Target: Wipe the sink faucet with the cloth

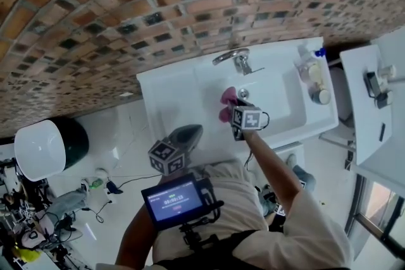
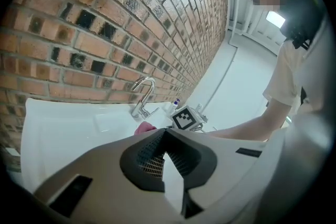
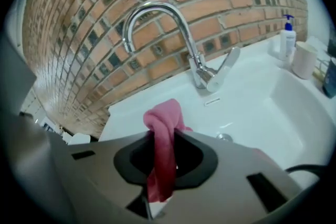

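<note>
A chrome faucet point(image 1: 235, 59) point(image 3: 157, 10) rises at the back of the white sink point(image 1: 285, 104), against the brick wall. My right gripper point(image 1: 231, 105) point(image 3: 163, 136) hovers over the basin just in front of the faucet. It is shut on a pink cloth point(image 1: 228, 98) point(image 3: 163, 118), which sticks up past the jaws in a bunched fold and does not touch the faucet. My left gripper point(image 1: 192, 131) point(image 2: 165, 134) hangs back at the sink's front edge, shut with nothing in it. The left gripper view takes in the faucet point(image 2: 143, 97) and a bit of the cloth point(image 2: 144, 127).
A soap pump bottle point(image 3: 286, 36) point(image 1: 310, 54) and a cup point(image 3: 304, 59) stand on the sink's right rim. The drain point(image 3: 224, 137) lies in the basin. A white-lidded black bin point(image 1: 47, 145) stands on the floor to the left, and a white shelf point(image 1: 373, 110) to the right.
</note>
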Action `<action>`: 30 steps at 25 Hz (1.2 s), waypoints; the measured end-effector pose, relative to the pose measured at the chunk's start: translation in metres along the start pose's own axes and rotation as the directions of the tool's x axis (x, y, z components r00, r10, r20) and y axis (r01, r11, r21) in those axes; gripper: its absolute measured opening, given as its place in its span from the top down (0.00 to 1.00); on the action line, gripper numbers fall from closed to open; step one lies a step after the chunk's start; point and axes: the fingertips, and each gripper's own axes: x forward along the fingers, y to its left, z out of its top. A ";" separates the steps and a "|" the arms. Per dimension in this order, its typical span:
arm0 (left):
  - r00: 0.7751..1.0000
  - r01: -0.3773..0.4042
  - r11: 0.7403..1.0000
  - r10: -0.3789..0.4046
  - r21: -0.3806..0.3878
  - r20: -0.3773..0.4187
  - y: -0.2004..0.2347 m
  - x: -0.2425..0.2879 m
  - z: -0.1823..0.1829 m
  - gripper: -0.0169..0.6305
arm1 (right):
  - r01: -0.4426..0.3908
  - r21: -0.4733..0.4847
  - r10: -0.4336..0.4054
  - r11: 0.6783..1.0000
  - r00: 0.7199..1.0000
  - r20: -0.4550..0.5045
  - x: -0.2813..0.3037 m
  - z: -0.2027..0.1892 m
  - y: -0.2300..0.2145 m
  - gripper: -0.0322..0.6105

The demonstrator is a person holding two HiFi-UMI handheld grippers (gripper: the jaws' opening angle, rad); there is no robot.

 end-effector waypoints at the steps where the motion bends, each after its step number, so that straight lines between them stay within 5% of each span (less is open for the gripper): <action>1: 1.000 0.001 1.000 -0.001 0.003 0.000 0.000 0.001 -0.001 0.97 | 0.005 0.045 -0.006 0.999 1.000 0.023 0.003 0.007 -0.003 0.84; 3: 1.000 -0.001 1.000 0.001 0.009 0.001 0.001 0.000 -0.002 0.97 | -0.023 0.186 0.006 0.982 0.996 0.091 0.012 0.025 -0.009 0.84; 5: 1.000 -0.010 1.000 0.010 0.006 -0.003 0.002 -0.002 -0.003 0.97 | -0.080 0.367 0.015 0.927 0.984 0.175 0.025 0.042 -0.018 0.84; 8: 1.000 -0.026 1.000 0.026 0.005 -0.003 0.006 -0.006 -0.003 0.97 | -0.178 0.603 -0.009 0.778 0.956 0.294 0.046 0.061 -0.031 0.84; 12: 0.999 -0.050 0.999 0.050 -0.003 -0.002 0.014 -0.013 -0.005 0.97 | -0.256 0.799 -0.137 0.544 0.912 0.386 0.071 0.069 -0.055 0.84; 15: 0.998 -0.062 0.998 0.062 -0.022 -0.002 0.019 -0.015 -0.007 0.97 | -0.279 0.856 -0.241 0.436 0.880 0.409 0.087 0.072 -0.076 0.84; 18: 0.997 -0.072 0.997 0.072 -0.040 -0.002 0.026 -0.017 -0.010 0.97 | -0.274 0.856 -0.290 0.438 0.858 0.423 0.096 0.089 -0.083 0.84; 22: 0.997 -0.082 0.995 0.082 -0.049 0.004 0.033 -0.020 -0.009 0.97 | -0.233 0.862 -0.310 0.451 0.864 0.396 0.106 0.104 -0.086 0.84; 30: 0.996 -0.083 0.995 0.084 -0.054 0.013 0.041 -0.021 -0.005 0.97 | -0.210 0.825 -0.283 0.525 0.871 0.402 0.114 0.108 -0.087 0.84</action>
